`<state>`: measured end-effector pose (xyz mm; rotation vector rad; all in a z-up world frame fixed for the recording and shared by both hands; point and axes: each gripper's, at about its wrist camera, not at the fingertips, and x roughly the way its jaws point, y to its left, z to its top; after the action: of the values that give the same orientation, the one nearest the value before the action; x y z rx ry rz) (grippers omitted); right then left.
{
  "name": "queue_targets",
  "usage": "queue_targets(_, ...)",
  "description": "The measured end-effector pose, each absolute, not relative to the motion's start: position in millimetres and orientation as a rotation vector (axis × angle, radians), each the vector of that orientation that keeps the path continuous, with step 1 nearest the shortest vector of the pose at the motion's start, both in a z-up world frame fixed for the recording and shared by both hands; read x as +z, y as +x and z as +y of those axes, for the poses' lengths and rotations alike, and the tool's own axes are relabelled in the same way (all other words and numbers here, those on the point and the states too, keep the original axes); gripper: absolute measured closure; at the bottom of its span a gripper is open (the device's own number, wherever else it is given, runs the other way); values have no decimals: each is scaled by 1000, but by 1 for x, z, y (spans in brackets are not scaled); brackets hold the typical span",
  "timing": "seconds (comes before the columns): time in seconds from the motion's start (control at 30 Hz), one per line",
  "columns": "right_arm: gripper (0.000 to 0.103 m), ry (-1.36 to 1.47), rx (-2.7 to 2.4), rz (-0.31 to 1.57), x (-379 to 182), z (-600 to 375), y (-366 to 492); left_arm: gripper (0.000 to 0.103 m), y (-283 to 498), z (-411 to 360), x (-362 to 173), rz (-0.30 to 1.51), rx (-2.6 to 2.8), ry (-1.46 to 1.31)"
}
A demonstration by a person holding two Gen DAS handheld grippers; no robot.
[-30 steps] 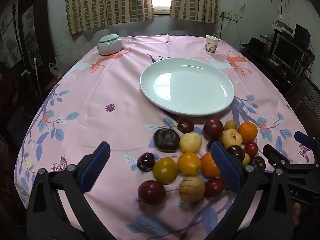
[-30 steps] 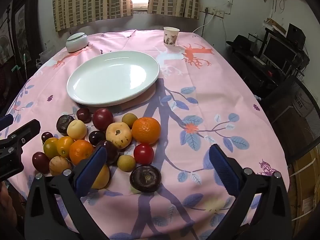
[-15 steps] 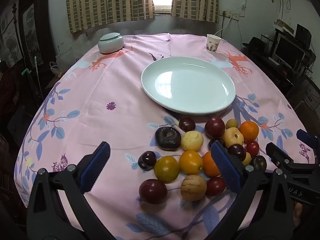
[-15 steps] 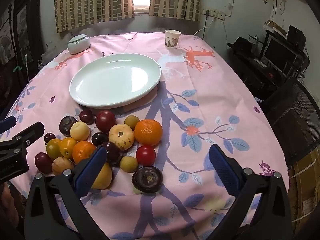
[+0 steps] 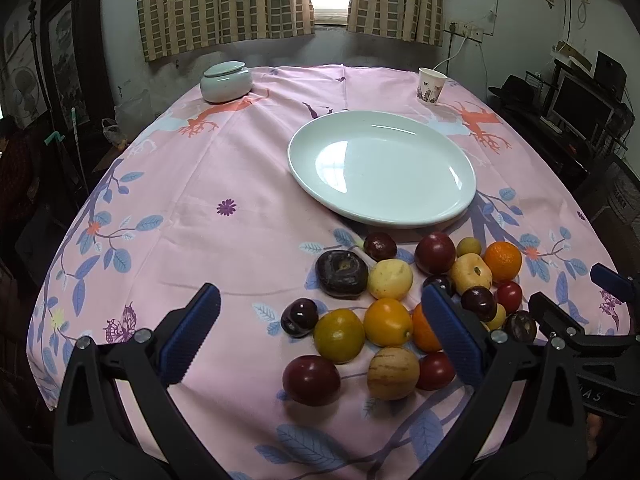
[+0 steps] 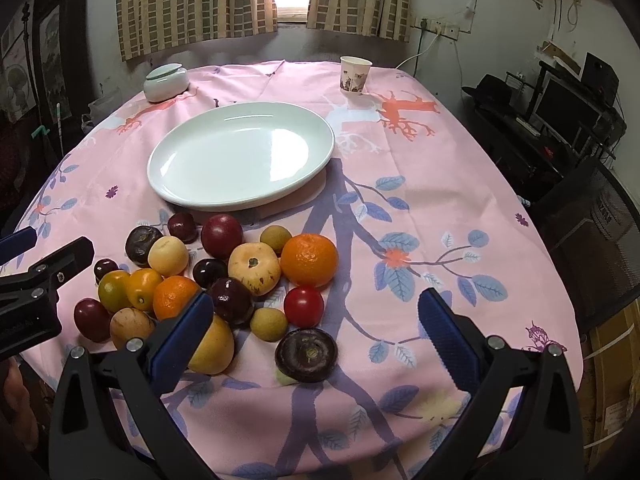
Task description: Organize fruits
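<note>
Since 1 second ago both grippers have drifted slightly back from the table, nothing else shifting. The left gripper (image 5: 320,332) and right gripper (image 6: 312,336) gape wide, holding nothing. The fruits (image 6: 224,280) sit heaped on the pink cloth at 6 o'clock of the empty white plate (image 6: 172,196). They look round, smooth, likely to roll; the plums seem soft, so I would pinch each gently across its widest middle.

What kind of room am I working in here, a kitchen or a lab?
Most likely a lived-in home room, not a lab: a table under a pink floral tablecloth, checked curtains over a small window, and a computer monitor on a cluttered desk to the right.
</note>
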<state>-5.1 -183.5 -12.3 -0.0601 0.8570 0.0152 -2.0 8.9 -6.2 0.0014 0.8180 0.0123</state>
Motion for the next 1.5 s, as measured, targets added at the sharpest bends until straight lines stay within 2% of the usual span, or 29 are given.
queue_targets(1.5,1,-14,-33,868,-17,-194,-4,2,-2,13,-9,826,16,-28)
